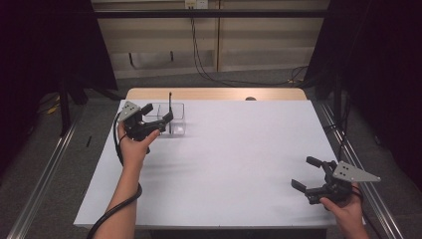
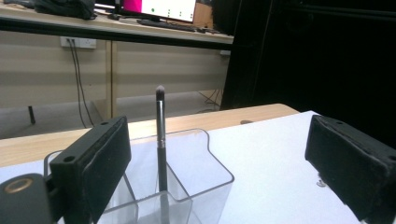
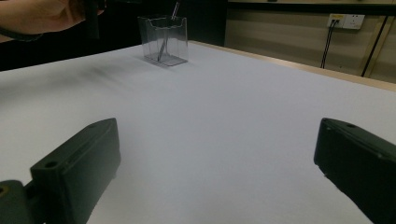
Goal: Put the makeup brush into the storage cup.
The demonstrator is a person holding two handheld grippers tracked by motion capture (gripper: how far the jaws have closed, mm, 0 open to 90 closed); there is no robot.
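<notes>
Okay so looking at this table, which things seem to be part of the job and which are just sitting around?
Likely part of the job, judging by where the left gripper is:
clear container
makeup brush standing upright in it
left hand-held gripper, open beside the container
right hand-held gripper, open over bare table

Just lying about:
wall cables
small dark object at the table's far edge

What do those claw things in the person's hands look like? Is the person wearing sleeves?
Both are black. The left gripper and right gripper each have two blocky jaws with flat pads, and a grey three-cornered plate with small holes on top. A thick black cable trails from the left one. No sleeves: the forearms are bare.
</notes>
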